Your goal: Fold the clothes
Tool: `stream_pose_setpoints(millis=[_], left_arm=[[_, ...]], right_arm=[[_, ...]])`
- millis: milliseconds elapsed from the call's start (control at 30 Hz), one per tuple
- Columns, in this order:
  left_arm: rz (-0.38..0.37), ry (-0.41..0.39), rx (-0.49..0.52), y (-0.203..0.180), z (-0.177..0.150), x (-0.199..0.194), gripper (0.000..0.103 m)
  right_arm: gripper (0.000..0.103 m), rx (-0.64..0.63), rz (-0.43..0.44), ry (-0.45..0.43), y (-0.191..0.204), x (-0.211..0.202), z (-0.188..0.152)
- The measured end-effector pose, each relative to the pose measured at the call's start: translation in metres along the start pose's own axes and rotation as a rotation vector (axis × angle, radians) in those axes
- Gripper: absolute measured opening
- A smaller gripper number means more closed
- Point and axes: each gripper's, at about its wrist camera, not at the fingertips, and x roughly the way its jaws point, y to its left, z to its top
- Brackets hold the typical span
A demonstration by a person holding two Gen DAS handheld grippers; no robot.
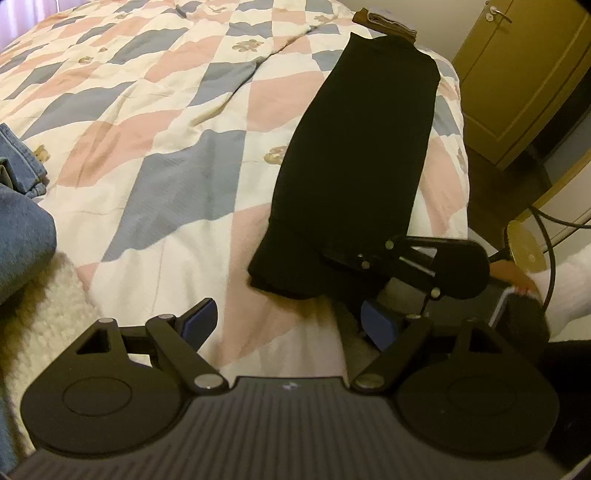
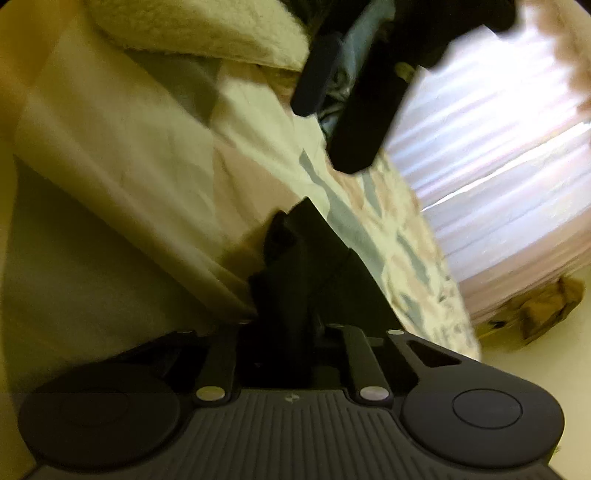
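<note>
Our left claw [image 1: 288, 325] is wide open and holds nothing, just above the quilt [image 1: 155, 122]. Our right claw [image 2: 282, 325] pinches the black pants [image 1: 354, 155], which lie long on the quilt's right edge.

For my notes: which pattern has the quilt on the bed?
The quilt has a diamond patchwork in pink, grey-blue and cream, with small bear motifs; the left wrist view shows it best.

Home bedroom: a bed with a patchwork quilt [image 1: 166, 122] in pink, blue and cream diamonds fills most of the left wrist view. Clothes lie on it, a long black garment [image 1: 354, 147], jeans [image 1: 22, 155] and a folded brown pile [image 1: 391, 22]. Wooden wardrobe door with a handle [image 1: 524, 74] stands beside; pleated curtains [image 2: 498, 166] show in the right wrist view.
</note>
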Motion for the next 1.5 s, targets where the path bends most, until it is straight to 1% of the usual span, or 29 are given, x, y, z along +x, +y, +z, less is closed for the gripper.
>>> stream_pose_setpoints(millis=[167,233,300,333,467,500,533,633,733,767,867,933,1033,1100,1200,1300,1400,1500], left_arm=[[-0.014,-0.022,0.048,-0.019,0.04,0.012,0.083],[-0.02,-0.03,0.067,-0.026,0.057,0.017,0.083],[-0.025,-0.039,0.086,-0.034,0.073,0.022,0.083],[-0.028,-0.043,0.096,-0.038,0.081,0.024,0.083],[-0.04,-0.061,0.134,-0.053,0.113,0.034,0.083],[-0.042,-0.065,0.144,-0.057,0.121,0.036,0.083],[-0.045,-0.069,0.153,-0.06,0.129,0.038,0.083],[-0.065,-0.073,0.187,-0.089,0.173,0.073,0.083],[-0.088,-0.07,0.193,-0.115,0.221,0.116,0.083],[-0.091,-0.069,0.194,-0.124,0.236,0.13,0.083],[-0.104,-0.068,0.175,-0.15,0.28,0.171,0.083],[-0.099,-0.066,0.161,-0.162,0.308,0.195,0.083],[-0.096,-0.076,0.153,-0.179,0.345,0.222,0.083],[-0.089,-0.079,0.148,-0.188,0.366,0.237,0.083],[-0.08,-0.073,0.136,-0.198,0.392,0.257,0.083],[-0.077,-0.062,0.128,-0.205,0.411,0.274,0.083],[-0.072,-0.046,0.123,-0.209,0.424,0.289,0.083],[-0.061,-0.023,0.121,-0.211,0.432,0.302,0.083]], right_arm=[[0.01,0.447,0.231,0.013,-0.09,-0.001,-0.01],[0.01,0.703,0.324,0.025,-0.14,0.004,-0.03],[0.011,0.943,0.39,0.045,-0.188,0.012,-0.06],[0.01,1.03,0.424,0.043,-0.206,0.015,-0.077],[0.011,1.287,0.464,0.043,-0.281,0.026,-0.153],[0.011,1.335,0.477,0.041,-0.302,0.03,-0.177],[0.011,1.366,0.481,0.038,-0.32,0.033,-0.196],[0.01,1.417,0.44,0.051,-0.373,0.044,-0.268],[0.01,1.434,0.407,0.049,-0.423,0.049,-0.335],[0.01,1.433,0.393,0.052,-0.444,0.05,-0.359],[0.011,1.409,0.35,0.049,-0.486,0.054,-0.417],[0.01,1.404,0.331,0.05,-0.512,0.056,-0.454],[0.01,1.377,0.311,0.037,-0.55,0.059,-0.504],[0.01,1.352,0.283,0.034,-0.569,0.061,-0.529],[0.01,1.37,0.26,0.018,-0.588,0.069,-0.561],[0.01,1.39,0.237,0.003,-0.607,0.077,-0.594],[0.01,1.409,0.213,-0.013,-0.625,0.084,-0.626],[0.01,1.417,0.222,0.079,-0.611,0.109,-0.649]])
